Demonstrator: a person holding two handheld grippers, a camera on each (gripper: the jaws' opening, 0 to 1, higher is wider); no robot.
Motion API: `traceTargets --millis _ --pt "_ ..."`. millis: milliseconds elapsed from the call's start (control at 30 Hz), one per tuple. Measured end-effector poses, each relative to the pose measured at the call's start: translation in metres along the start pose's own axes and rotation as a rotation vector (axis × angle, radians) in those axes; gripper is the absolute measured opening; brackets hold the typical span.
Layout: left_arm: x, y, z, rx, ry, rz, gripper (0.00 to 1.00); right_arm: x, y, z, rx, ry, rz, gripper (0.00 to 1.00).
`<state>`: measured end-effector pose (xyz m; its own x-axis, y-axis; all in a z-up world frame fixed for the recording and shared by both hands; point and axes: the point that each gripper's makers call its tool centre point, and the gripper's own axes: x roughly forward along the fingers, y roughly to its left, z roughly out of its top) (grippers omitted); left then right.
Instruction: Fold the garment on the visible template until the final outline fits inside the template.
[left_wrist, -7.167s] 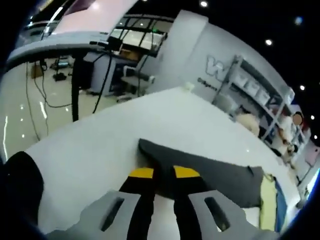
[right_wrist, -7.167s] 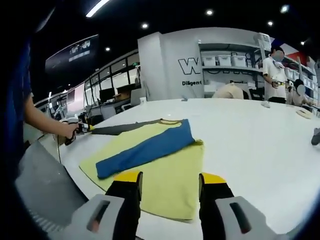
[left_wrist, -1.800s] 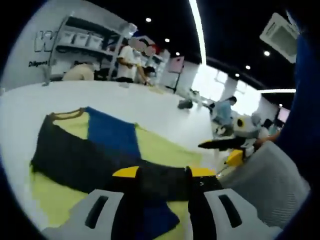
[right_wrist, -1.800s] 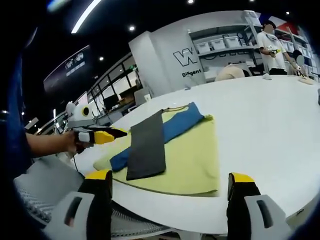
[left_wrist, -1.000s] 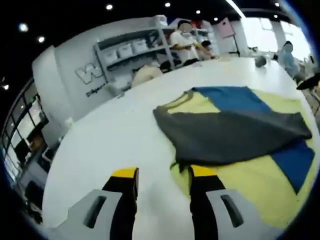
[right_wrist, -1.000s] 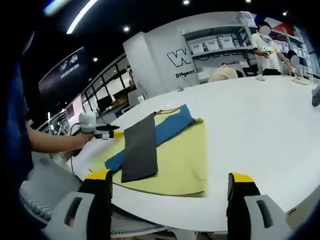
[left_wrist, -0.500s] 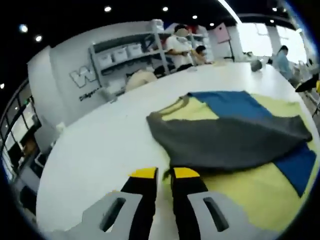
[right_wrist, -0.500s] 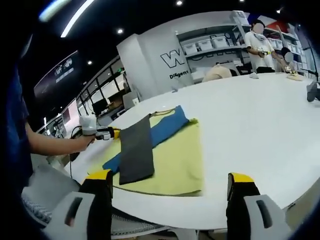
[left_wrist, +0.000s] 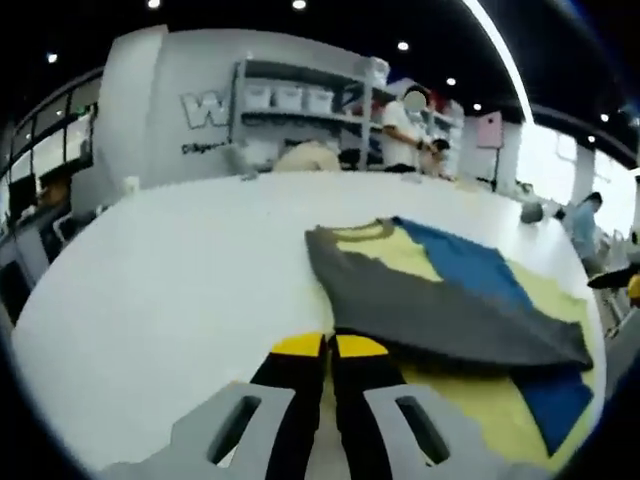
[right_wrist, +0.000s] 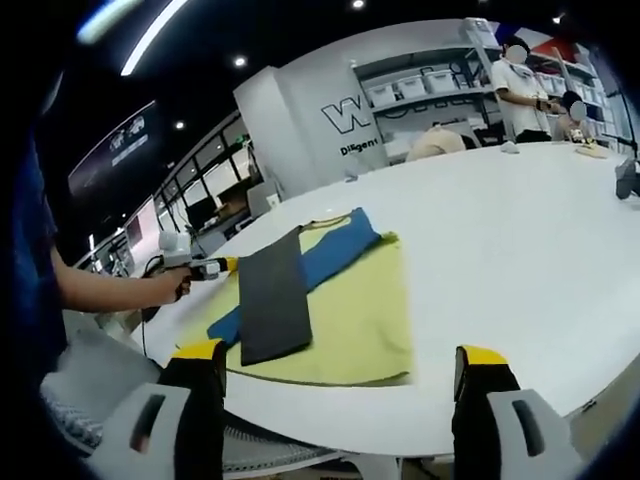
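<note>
Left gripper (left_wrist: 328, 347): its yellow-tipped fingers (left_wrist: 298, 346) are lying pressed together, low over the worktop (left_wrist: 180, 270), at the near edge of the garment (left_wrist: 440, 310). Whether cloth is pinched between them cannot be told; the tips are hiding the contact.

Right gripper (right_wrist: 342, 372): its fingers (right_wrist: 200, 352) are standing spread wide, hanging off the worktop's near edge, well apart from the garment, probably waiting its turn.

The garment is lying flat on the yellow template (right_wrist: 365, 310), a grey sleeve (right_wrist: 268, 297) folded across a blue one (right_wrist: 335, 250). Judged, the left is positioned to lift the side edge for the next fold.

The template's far edge is running out of the left gripper view. People are standing by distant shelves (left_wrist: 290, 100), too small to assess.
</note>
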<state>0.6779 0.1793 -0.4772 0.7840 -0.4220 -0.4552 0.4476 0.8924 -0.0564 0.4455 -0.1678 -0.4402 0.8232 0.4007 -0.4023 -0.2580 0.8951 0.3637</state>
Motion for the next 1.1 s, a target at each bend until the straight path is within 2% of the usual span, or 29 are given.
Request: traceTargets --millis 33,100,300,467,500,567,633,700,800,933,1000,1100 --pt "0.002 0.004 -0.006 0.008 0.020 0.007 0.02 0.000 0.000 0.000 0.001 -0.001 -0.001 0.96" --pt "0.003 0.007 -0.008 0.022 0.019 0.006 0.02 0.000 0.001 0.000 0.001 -0.002 -0.001 0.96" --pt "0.001 0.003 -0.005 0.049 0.019 0.012 0.03 0.001 0.006 0.000 0.003 -0.002 0.004 0.96" --pt "-0.012 0.005 -0.008 0.050 0.036 0.010 0.03 0.002 0.008 0.003 0.003 -0.014 0.007 0.96" --pt "-0.010 0.013 -0.011 0.048 0.040 0.005 0.03 0.002 0.008 0.003 0.005 -0.014 0.007 0.96" --pt "-0.014 0.015 -0.011 0.071 0.046 0.013 0.01 0.003 0.008 0.002 0.007 -0.014 0.009 0.96" --pt "-0.022 0.026 -0.010 0.092 0.058 0.056 0.01 0.004 0.008 0.000 0.009 -0.013 0.015 0.95" --pt "-0.030 0.028 -0.009 0.038 0.049 0.047 0.01 0.005 0.008 0.000 0.009 -0.015 0.020 0.95" --pt "-0.039 0.031 -0.009 0.029 0.035 0.044 0.01 0.006 0.009 0.000 0.012 -0.019 0.029 0.94" --pt "-0.061 0.002 -0.007 -0.102 0.012 -0.060 0.01 0.011 0.004 0.000 0.036 -0.029 0.045 0.90" --pt "-0.072 -0.018 -0.009 -0.171 0.019 -0.109 0.03 0.013 0.001 0.000 0.046 -0.037 0.056 0.91" --pt "-0.083 -0.035 -0.014 -0.274 0.030 -0.152 0.16 0.013 0.001 -0.001 0.047 -0.036 0.061 0.91"
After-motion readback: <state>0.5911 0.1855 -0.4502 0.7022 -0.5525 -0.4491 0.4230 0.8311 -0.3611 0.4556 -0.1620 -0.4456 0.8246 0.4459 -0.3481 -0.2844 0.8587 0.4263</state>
